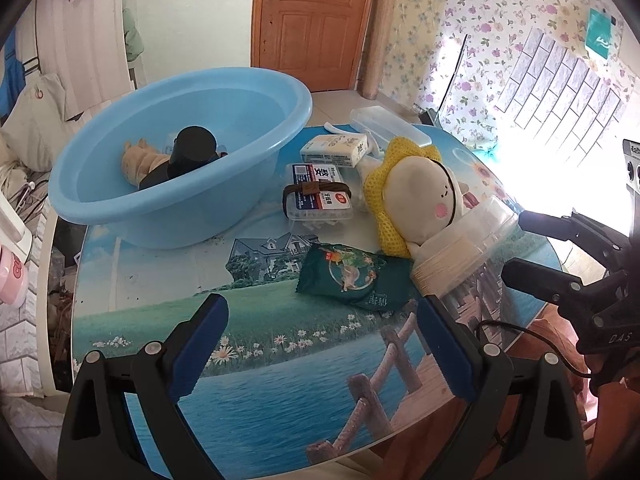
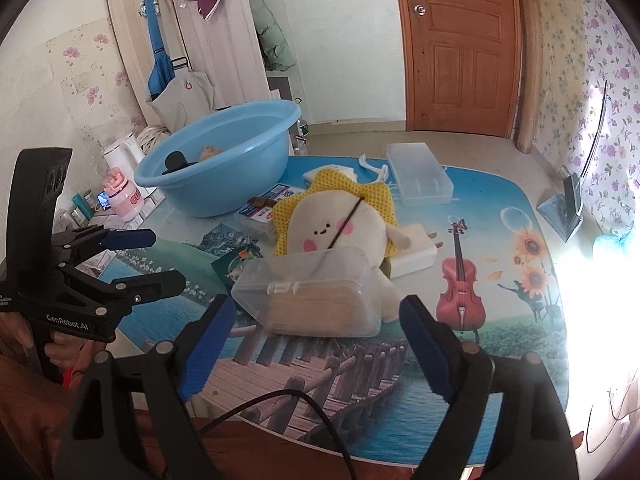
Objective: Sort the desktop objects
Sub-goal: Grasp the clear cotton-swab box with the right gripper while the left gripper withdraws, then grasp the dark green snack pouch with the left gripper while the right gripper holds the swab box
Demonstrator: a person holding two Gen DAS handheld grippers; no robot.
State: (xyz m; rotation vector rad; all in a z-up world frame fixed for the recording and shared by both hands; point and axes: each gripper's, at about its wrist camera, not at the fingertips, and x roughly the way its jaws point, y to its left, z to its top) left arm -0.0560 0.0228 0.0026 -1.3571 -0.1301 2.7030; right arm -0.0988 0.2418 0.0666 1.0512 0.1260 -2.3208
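My right gripper [image 2: 318,316] is open over the table's near edge. A clear box of toothpicks [image 2: 312,296] lies between its blue fingertips, with the pads apart from it. The box leans against a cream plush toy with a yellow frill [image 2: 332,224]. My left gripper [image 1: 320,320] is open with nothing between its fingers. It is just short of a green snack packet [image 1: 356,280]. A light blue basin [image 1: 120,208] stands at the back left, holding a black cylinder [image 1: 192,152] and a brown plush toy [image 1: 136,160].
A floss-pick box with a brown hair band [image 1: 320,196] and a white packet [image 1: 334,148] lie beside the basin. A long clear case [image 2: 418,178] and a white charger [image 2: 416,252] lie near the plush toy. A black cable [image 2: 304,400] crosses the table's front edge.
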